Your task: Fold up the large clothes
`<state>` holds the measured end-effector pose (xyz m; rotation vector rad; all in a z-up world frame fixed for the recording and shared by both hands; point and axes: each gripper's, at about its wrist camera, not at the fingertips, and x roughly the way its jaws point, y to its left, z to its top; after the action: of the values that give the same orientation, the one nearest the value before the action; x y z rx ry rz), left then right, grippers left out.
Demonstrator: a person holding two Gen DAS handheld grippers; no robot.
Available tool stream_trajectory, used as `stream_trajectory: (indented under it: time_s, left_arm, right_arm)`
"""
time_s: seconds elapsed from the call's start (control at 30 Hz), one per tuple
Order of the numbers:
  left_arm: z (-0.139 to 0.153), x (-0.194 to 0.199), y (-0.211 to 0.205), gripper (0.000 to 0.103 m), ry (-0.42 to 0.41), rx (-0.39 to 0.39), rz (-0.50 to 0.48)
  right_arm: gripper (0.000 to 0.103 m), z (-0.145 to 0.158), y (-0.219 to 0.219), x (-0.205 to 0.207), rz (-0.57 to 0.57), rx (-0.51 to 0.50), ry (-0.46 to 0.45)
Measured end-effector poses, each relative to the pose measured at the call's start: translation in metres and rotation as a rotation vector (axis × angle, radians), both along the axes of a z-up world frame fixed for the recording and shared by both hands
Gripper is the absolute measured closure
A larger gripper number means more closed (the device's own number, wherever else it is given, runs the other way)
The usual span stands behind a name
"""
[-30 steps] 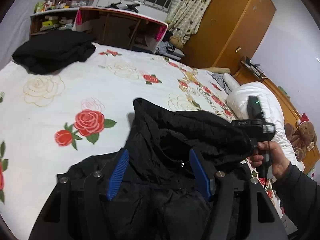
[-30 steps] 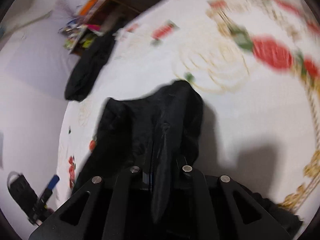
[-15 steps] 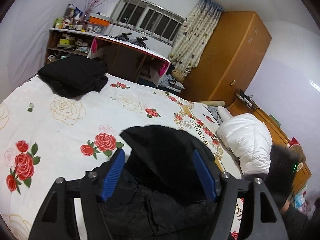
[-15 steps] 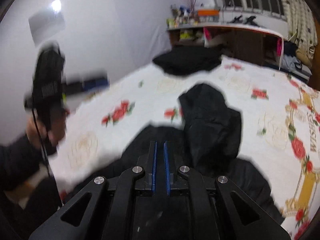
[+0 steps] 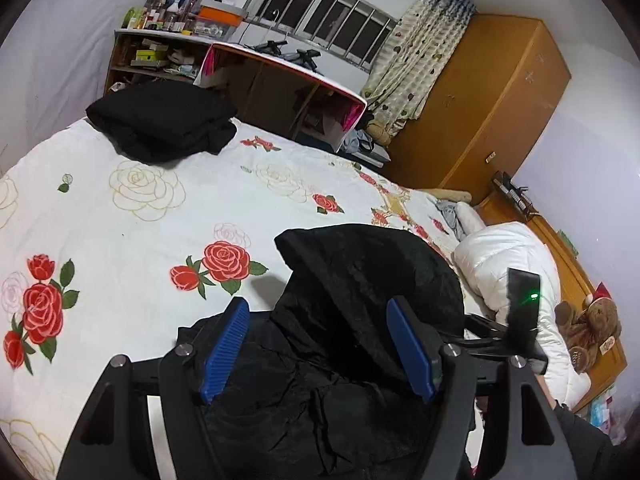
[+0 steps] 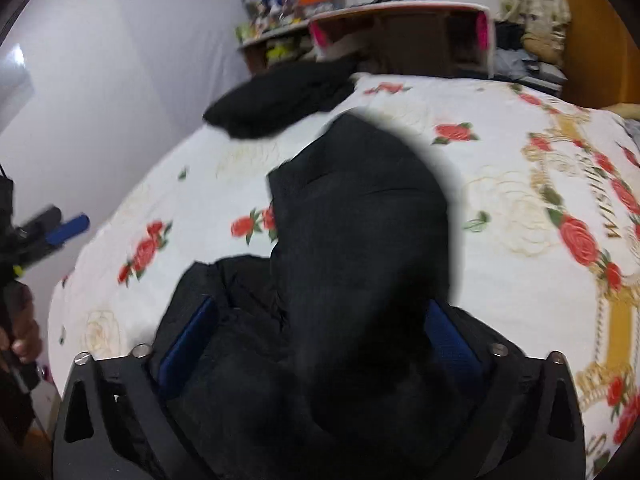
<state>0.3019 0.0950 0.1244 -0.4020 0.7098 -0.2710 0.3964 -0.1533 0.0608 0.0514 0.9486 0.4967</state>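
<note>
The black jacket [image 5: 360, 320] lay bunched on the rose-print bed [image 5: 120, 220]. Left claw [image 5: 318, 352] hung wide, empty; right claw [image 6: 320, 340] was opening, apparently gripping nothing (blurry). Best move: flatten it before grabbing a hem.

free: bedspread [image 5: 120, 220] left | blocked: black jacket [image 5: 360, 280] centre, white duvet [image 5: 508, 264] right
</note>
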Motion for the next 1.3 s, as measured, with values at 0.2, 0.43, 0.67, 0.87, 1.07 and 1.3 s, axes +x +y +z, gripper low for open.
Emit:
stream_trajectory:
  time_s: [0.2, 0.43, 0.67, 0.87, 1.07, 1.3]
  left_arm:
    - [-0.015, 0.020, -0.004, 0.030, 0.023, 0.031, -0.009]
    - [-0.023, 0.007, -0.009, 0.030, 0.049, -0.024, 0.002]
    - [-0.072, 0.001, -0.052, 0.027, 0.159, 0.031, -0.054]
    - [-0.139, -0.038, -0.061, 0.027, 0.295, 0.028, -0.065]
    - [-0.151, -0.074, -0.042, 0.027, 0.340, -0.048, -0.017]
    - [-0.160, -0.073, -0.029, 0.026, 0.391, -0.192, 0.089]
  right_arm:
    - [0.098, -0.002, 0.039, -0.046, 0.075, -0.168, -0.189]
    - [0.098, -0.024, 0.067, -0.132, 0.429, -0.370, -0.220]
    - [0.097, -0.076, 0.029, -0.164, 0.464, -0.451, -0.072]
    - [0.054, -0.072, -0.001, -0.182, 0.313, -0.343, -0.071]
    - [0.039, -0.054, -0.063, -0.206, 0.070, -0.037, 0.072]
    - [0.035, -0.067, -0.139, -0.181, -0.431, 0.472, 0.257]
